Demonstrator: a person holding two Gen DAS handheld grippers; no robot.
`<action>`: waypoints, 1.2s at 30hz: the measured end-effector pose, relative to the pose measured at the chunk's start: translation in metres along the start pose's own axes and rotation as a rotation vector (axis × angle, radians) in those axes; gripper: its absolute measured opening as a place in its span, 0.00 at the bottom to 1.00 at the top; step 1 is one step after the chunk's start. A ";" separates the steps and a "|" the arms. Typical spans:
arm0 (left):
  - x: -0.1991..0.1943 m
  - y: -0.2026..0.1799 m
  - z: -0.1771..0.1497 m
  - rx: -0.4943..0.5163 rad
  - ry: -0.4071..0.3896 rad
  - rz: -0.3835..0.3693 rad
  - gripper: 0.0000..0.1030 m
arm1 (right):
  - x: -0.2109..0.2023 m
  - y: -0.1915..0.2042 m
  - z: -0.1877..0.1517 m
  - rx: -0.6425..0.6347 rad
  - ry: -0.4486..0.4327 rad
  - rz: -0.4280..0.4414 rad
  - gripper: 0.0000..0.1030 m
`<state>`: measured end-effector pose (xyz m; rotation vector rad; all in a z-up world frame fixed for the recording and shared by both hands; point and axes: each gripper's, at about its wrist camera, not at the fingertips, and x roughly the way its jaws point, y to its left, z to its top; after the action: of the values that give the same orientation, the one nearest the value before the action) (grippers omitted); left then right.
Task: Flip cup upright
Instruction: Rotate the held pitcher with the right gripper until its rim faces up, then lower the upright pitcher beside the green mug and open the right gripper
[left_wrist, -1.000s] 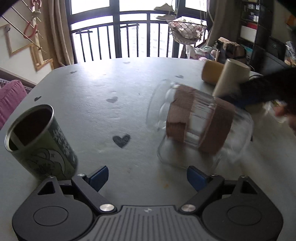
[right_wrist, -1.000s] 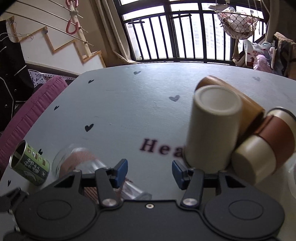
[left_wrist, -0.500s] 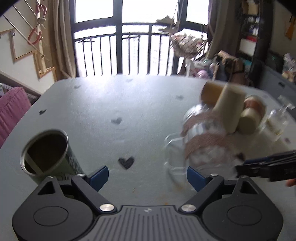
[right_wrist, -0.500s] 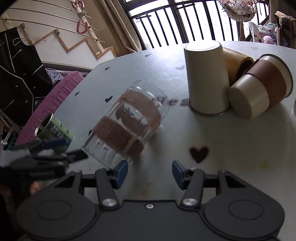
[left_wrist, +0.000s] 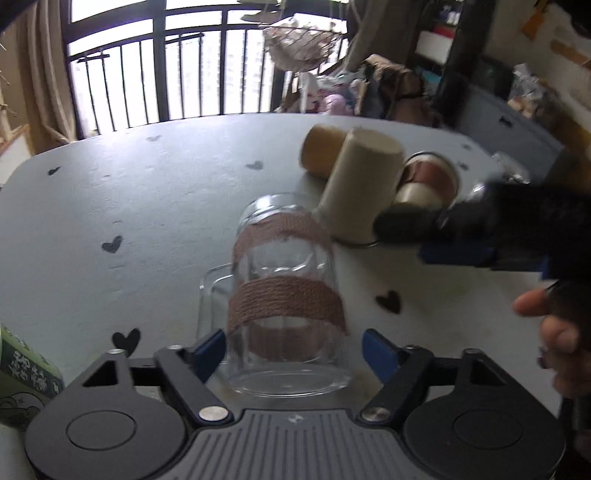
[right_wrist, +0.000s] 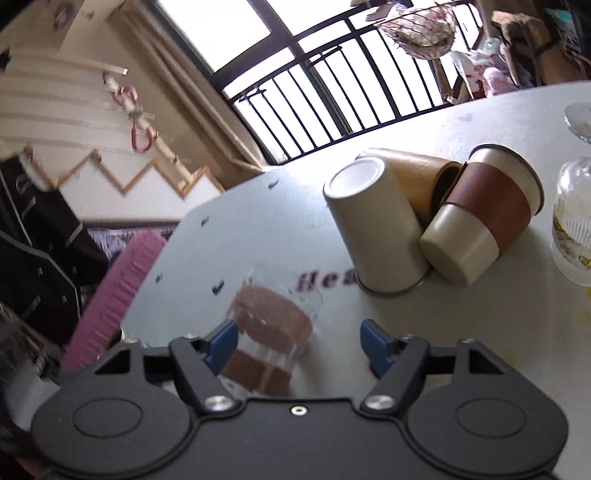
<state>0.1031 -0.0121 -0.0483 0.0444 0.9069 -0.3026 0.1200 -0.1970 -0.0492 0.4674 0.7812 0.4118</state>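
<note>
My left gripper (left_wrist: 293, 349) is spread wide around the glass cup (left_wrist: 286, 295), not touching it — the cup now stands on the table (left_wrist: 147, 192), where before it lay tilted. My right gripper (right_wrist: 295, 341) is also apart. Far left is open room; the cream cup (left_wrist: 360, 184) stands close at far right.

In the left wrist view the green tin (left_wrist: 22, 373) is cut off by the left edge, and the right gripper (left_wrist: 480, 236) crossing from the right is smeared by motion, so its jaw spacing there cannot be read. The brown-sleeved cup (left_wrist: 430, 179) is largely hidden behind the cream cup (left_wrist: 360, 188) and that dark blur. In the right wrist view the glass mug (right_wrist: 267, 336) is blurred and its near part hidden behind the gripper body (its handle cannot be made out), while a clear bottle (right_wrist: 574, 225) is cut by the right edge.
</note>
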 end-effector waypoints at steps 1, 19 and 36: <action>0.000 0.001 -0.001 -0.006 -0.006 -0.003 0.70 | 0.002 -0.002 0.003 0.023 0.000 0.008 0.79; -0.023 0.005 -0.042 0.044 -0.066 -0.053 0.70 | 0.088 -0.020 0.006 0.333 0.224 0.133 0.80; -0.016 0.024 -0.085 0.066 -0.226 0.015 0.70 | 0.009 0.109 -0.009 -0.430 -0.035 0.109 0.75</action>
<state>0.0355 0.0291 -0.0901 0.0769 0.6722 -0.3167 0.0992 -0.1006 -0.0006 0.1140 0.6123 0.6538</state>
